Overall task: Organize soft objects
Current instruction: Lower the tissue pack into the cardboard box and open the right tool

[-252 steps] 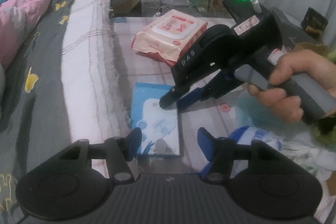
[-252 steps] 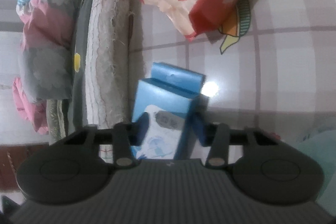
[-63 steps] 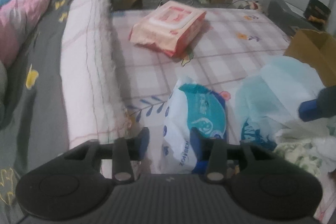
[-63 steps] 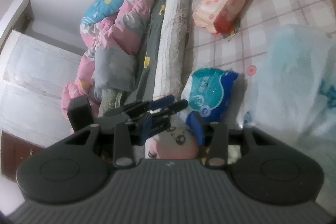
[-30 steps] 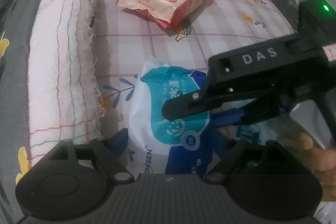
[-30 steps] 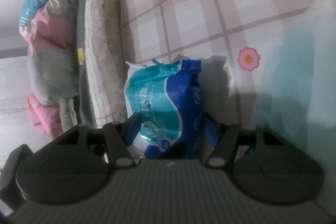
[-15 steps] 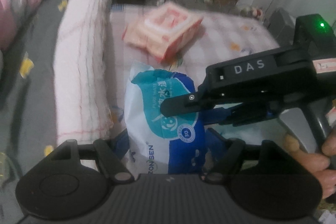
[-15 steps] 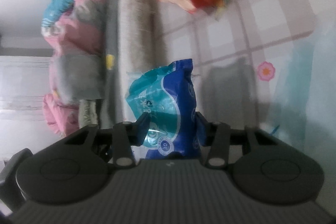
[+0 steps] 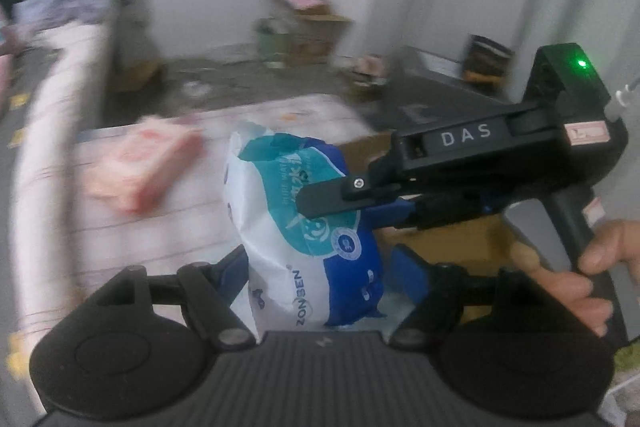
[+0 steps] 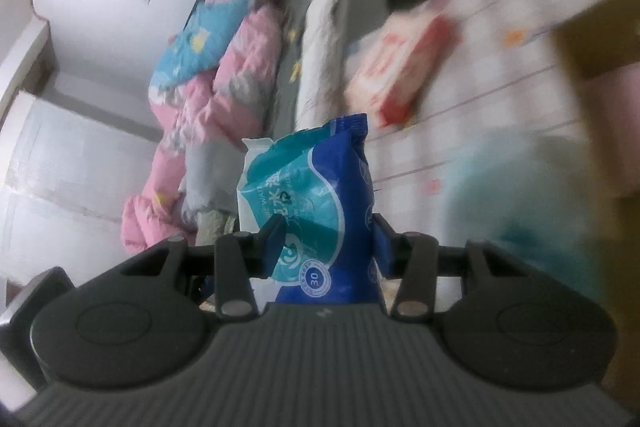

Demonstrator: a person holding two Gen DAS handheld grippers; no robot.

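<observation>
A soft wipes pack, white, teal and blue, hangs upright in the air above the checked floor mat. My left gripper is shut on its lower end, one blue finger on each side. In the left wrist view my right gripper comes in from the right, held by a person's hand, and pinches the pack's middle. In the right wrist view the same wipes pack stands squeezed between the blue pads of the right gripper.
A pink wipes pack lies on the mat further back. A bed with a white blanket edge and a pink quilt runs along the left. A cardboard box and a pale teal plastic bag are on the right.
Both grippers closed on the wipes pack while it lay on the mat. They have since lifted it together, so the floor and the pink pack now sit lower and blurred.
</observation>
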